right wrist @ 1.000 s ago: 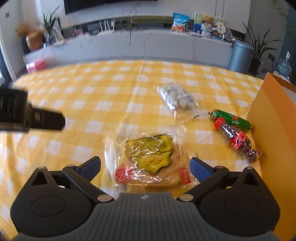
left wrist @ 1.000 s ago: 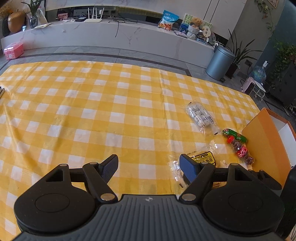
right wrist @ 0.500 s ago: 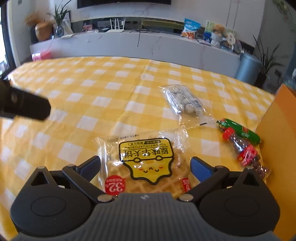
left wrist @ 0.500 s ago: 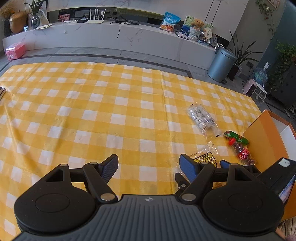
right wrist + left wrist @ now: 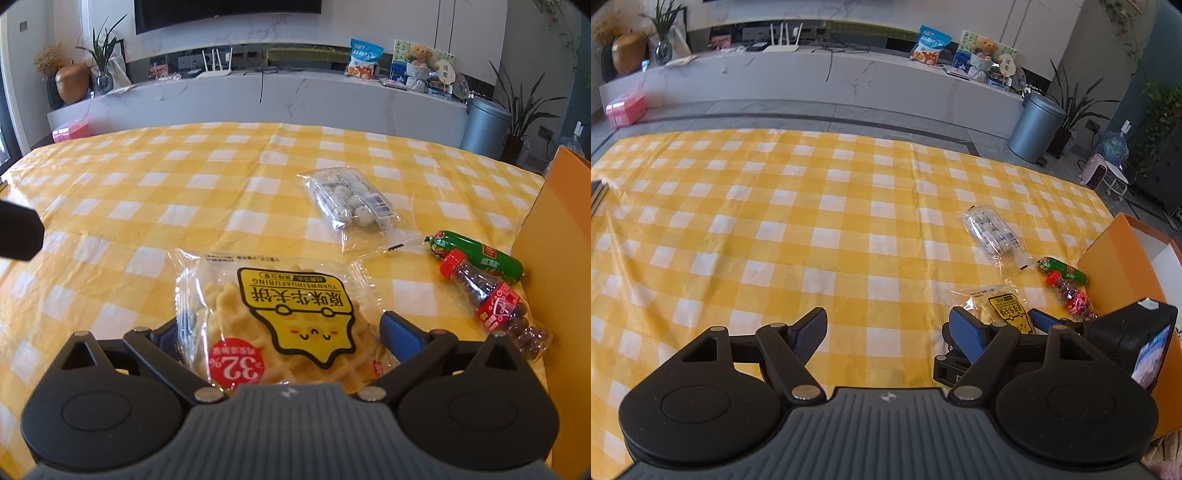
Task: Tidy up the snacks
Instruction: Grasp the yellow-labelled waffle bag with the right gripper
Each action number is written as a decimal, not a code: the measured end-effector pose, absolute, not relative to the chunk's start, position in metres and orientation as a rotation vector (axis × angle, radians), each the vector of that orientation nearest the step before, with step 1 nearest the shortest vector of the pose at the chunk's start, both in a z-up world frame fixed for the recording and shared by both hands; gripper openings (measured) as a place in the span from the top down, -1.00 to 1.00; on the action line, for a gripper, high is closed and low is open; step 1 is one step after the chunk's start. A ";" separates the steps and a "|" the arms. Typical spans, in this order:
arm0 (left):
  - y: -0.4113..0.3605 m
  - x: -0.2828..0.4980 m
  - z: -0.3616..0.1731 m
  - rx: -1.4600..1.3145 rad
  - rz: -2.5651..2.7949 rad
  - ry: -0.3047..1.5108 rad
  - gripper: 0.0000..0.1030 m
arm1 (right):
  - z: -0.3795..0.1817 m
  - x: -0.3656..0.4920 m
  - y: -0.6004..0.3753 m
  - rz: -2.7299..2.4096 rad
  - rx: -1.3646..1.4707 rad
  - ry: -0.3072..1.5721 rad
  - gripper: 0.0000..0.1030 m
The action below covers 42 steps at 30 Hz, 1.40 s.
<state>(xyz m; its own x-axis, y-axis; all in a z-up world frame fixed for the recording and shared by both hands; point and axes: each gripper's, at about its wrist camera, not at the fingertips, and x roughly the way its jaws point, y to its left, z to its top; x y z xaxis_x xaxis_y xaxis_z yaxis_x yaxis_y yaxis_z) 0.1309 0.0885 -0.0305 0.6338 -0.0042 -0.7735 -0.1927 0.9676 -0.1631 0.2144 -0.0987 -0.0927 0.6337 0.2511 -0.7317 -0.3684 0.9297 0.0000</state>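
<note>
A clear waffle packet with a yellow label (image 5: pixel 284 317) lies on the yellow checked cloth between the fingers of my right gripper (image 5: pixel 284 328), which is open around it. The packet also shows in the left wrist view (image 5: pixel 1001 306), with the right gripper (image 5: pixel 993 325) behind it. A clear bag of round white sweets (image 5: pixel 343 201) lies further off. A green sausage (image 5: pixel 476 254) and a small red-capped bottle of dark balls (image 5: pixel 491 302) lie by an orange box (image 5: pixel 554 258). My left gripper (image 5: pixel 886 328) is open and empty above bare cloth.
The orange box (image 5: pixel 1119 273) stands open at the cloth's right edge. The checked cloth (image 5: pixel 775 221) stretches left and far. A grey bin (image 5: pixel 1036 127), plants and a white counter stand beyond the cloth.
My right gripper has moved forward and down, so the waffle packet now sits between its fingers. The left gripper has pulled back and up a little.
</note>
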 end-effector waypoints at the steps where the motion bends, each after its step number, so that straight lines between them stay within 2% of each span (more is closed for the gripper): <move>1: 0.085 0.129 -0.029 -0.213 0.106 0.872 -0.72 | -0.092 0.213 -0.099 0.355 -0.158 0.810 -0.92; 6: 0.076 0.126 -0.026 -0.193 0.116 0.863 -0.72 | -0.086 0.206 -0.098 0.364 -0.186 0.828 -0.64; 10: 0.080 0.129 -0.033 -0.220 0.108 0.892 -0.72 | -0.084 0.198 -0.097 0.371 -0.219 0.817 -0.61; 11: 0.081 0.130 -0.034 -0.218 0.116 0.895 -0.72 | -0.084 0.196 -0.095 0.368 -0.239 0.807 -0.65; 13: 0.084 0.130 -0.036 -0.220 0.136 0.897 -0.72 | -0.084 0.191 -0.087 0.344 -0.325 0.769 -0.93; 18: 0.091 0.128 -0.037 -0.237 0.151 0.896 -0.72 | -0.086 0.178 -0.074 0.318 -0.484 0.640 -0.94; 24: 0.092 0.127 -0.033 -0.251 0.145 0.888 -0.72 | -0.089 0.209 -0.114 0.272 -0.117 0.822 -0.94; 34: 0.079 0.125 -0.030 -0.232 0.117 0.888 -0.72 | -0.092 0.210 -0.119 0.309 -0.129 0.831 -0.94; 42: 0.075 0.125 -0.029 -0.221 0.109 0.884 -0.71 | -0.083 0.206 -0.117 0.288 -0.169 0.823 -0.60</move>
